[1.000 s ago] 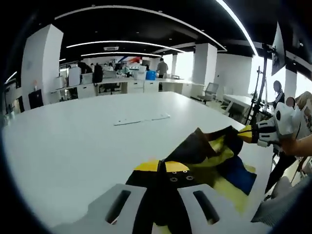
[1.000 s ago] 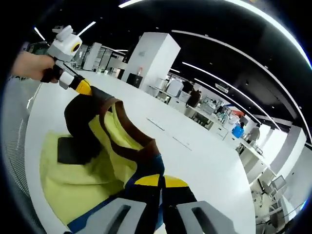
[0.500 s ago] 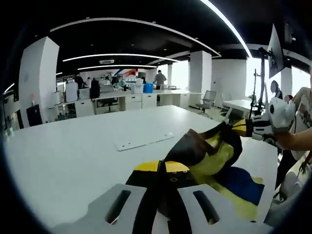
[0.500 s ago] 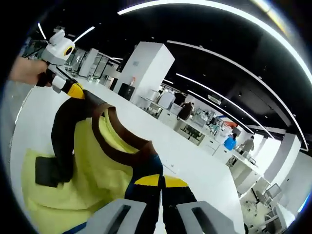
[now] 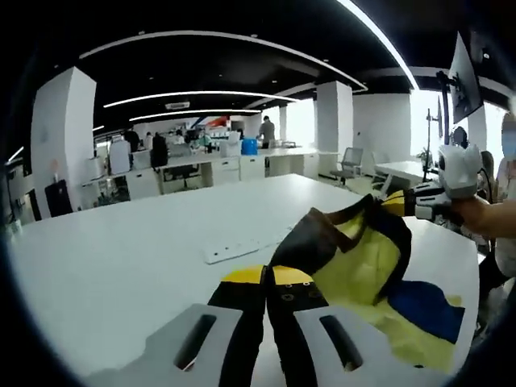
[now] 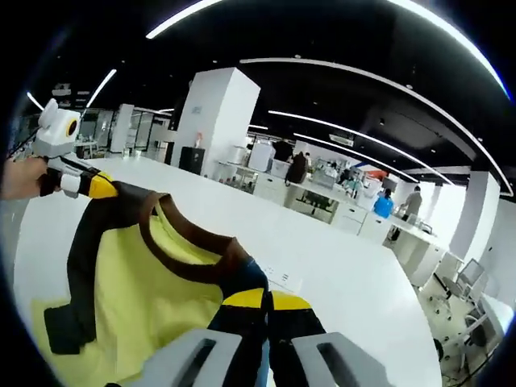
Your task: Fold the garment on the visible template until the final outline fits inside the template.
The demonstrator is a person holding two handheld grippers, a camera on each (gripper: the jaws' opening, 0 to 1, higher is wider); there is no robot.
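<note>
White table point(image 5: 121, 266) in open office, garment point(image 5: 363, 262) lifted off it, higher and more spread than a second ago. Left gripper point(image 5: 268, 278) and right gripper point(image 6: 256, 302): jaws closed on dark collar edge. Folding not begun; template unseen.

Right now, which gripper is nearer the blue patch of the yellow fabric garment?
Right. The right gripper hangs above the blue patch of the yellow garment; the left gripper sits farther off to its left.
</note>
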